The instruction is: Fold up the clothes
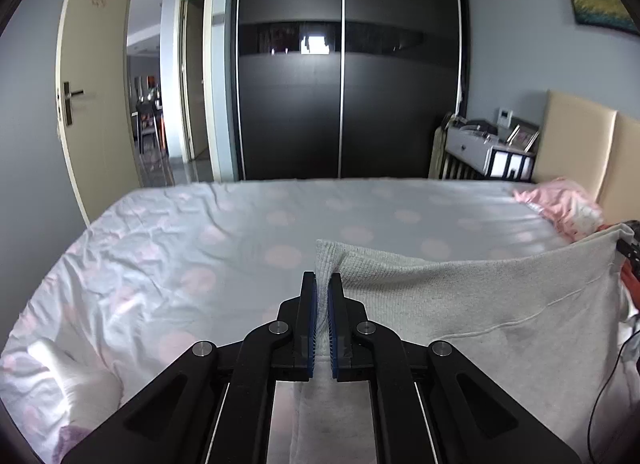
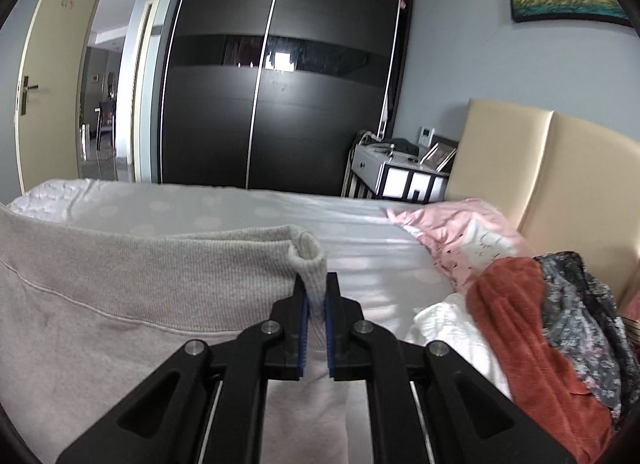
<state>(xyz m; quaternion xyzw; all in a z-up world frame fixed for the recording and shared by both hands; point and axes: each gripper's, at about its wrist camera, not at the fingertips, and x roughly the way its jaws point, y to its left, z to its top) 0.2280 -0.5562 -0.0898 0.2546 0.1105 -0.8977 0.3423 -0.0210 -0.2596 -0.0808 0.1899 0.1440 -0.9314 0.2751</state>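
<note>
The left gripper [image 1: 322, 284] and right gripper [image 2: 316, 288] are each pinching a ribbed hem corner of the pale grey sweatshirt [image 1: 480, 296]. It is hanging stretched and flat between them above the bed [image 1: 200, 248].

The ribbed sweater [image 2: 120, 288] is pale grey-beige, and the bedsheet [image 1: 200, 248] is white with pale pink dots. Beside them a pink pillow [image 2: 452, 240] carries a white patch, and the pile holds a rust-orange garment [image 2: 520, 324], a grey floral garment [image 2: 580, 324] and a white cloth [image 2: 448, 324]. The wardrobe [image 1: 340, 83] is matt black with a glossy band, the headboard [image 2: 540, 175] cream, and the gripper pads [image 1: 313, 312] blue on black.
</note>
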